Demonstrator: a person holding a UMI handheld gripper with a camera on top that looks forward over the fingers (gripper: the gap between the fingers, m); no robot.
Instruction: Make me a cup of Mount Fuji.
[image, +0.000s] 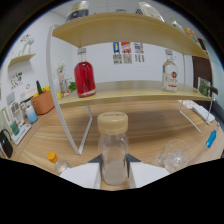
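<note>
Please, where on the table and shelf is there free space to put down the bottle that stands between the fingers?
The gripper is shut on the capped bottle. Free wood lies on the table behind it, under the lower shelf, and on that shelf between the red bottle and the clear bottle. Crowded: the glass on one side, the plant pot on the other.

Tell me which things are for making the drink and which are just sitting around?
For the drink, probably: clear bottle with tan cap between the hand-held gripper fingers, empty glass, red bottle, clear labelled bottle.

Just sitting around: orange pot, wall posters, blue object.
</note>
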